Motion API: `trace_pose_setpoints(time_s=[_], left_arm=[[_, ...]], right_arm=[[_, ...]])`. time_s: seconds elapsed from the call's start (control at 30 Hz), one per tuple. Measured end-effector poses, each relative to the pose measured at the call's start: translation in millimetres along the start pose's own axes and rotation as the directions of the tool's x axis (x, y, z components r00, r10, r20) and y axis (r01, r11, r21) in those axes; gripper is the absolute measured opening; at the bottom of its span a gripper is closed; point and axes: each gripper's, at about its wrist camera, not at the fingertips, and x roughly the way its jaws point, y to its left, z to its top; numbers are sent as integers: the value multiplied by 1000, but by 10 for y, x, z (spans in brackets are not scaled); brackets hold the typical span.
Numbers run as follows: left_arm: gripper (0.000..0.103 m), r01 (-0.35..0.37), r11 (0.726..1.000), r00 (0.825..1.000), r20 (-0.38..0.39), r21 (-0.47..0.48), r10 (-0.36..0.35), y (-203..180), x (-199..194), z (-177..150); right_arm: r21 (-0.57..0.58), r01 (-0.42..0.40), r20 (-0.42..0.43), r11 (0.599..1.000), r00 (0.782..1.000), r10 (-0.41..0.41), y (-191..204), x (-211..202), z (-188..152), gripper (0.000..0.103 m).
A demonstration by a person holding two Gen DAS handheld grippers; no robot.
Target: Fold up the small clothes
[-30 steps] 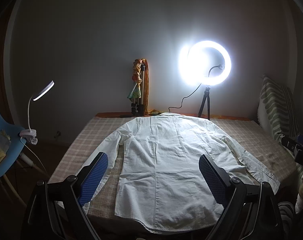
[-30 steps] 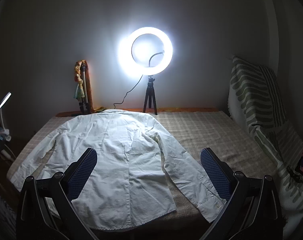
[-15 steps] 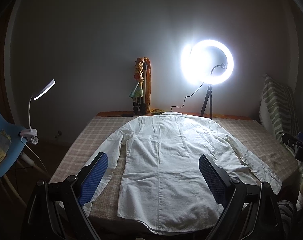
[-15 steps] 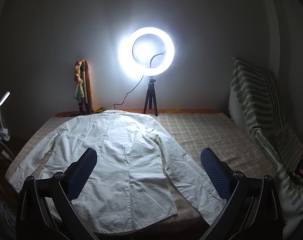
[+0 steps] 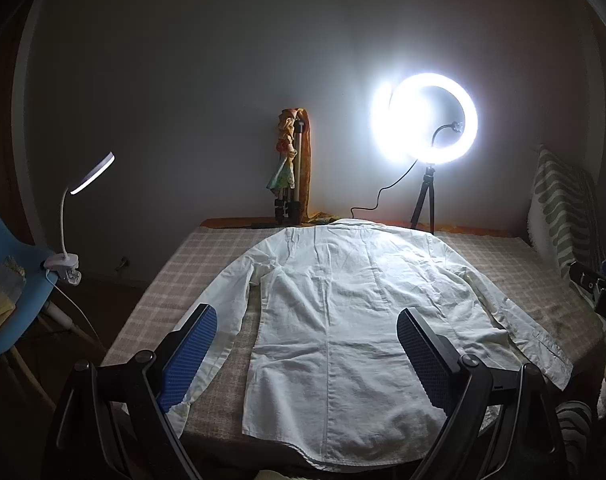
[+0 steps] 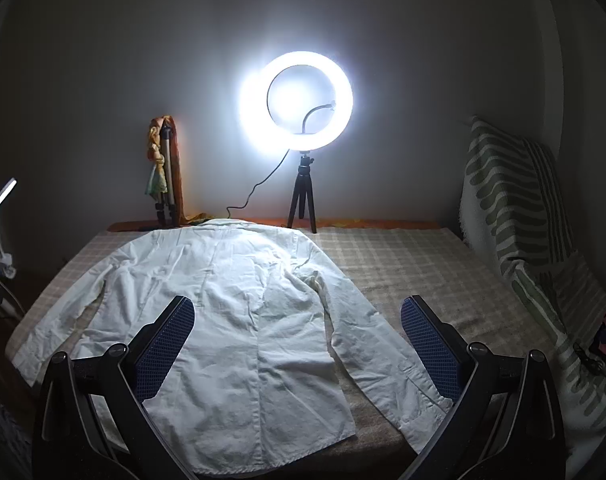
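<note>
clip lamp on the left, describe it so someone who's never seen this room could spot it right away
Start at the checked bed with the white shirt spread on it, then look left to the blue chair. The clip lamp is clamped to its edge: thin white bent neck, flat glowing head, much smaller than the big ring light at the wall.

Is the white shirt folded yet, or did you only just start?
Only just starting. Done: the white shirt lies flat, back up, on the checked table, sleeves spread. In hand: nothing; the left hand-held gripper and right hand-held gripper hover open above it. Left: every fold.
</note>
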Motion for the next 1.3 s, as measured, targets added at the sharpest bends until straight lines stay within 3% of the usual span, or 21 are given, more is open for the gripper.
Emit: trace_pose_setpoints(time_s=[0.33,0.47,0.67,0.93,1.1,1.3], left_arm=[[87,-1,1000,1000,-16,-2,1,105,113,-2],[80,16,999,999,-42,-36,-18,293,213,-21],[68,-71,995,992,-105,-63,64,780,487,-102],[66,-132,983,966,-239,-126,99,1581,960,-175],[64,-144,985,924,-368,-94,100,2041,1518,-352],[62,-123,983,887,-458,-138,47,2301,2155,-669]], right_arm=[[-9,-8,-18,1000,1000,8,100,183,37,103],[-2,-85,-41,996,996,84,194,344,55,103],[12,-199,-90,980,976,199,431,653,118,101],[27,-357,-188,934,915,356,893,1215,268,87],[-1,-409,-229,913,889,398,1209,1520,289,87],[54,-485,-324,873,818,474,1533,1998,315,78]])
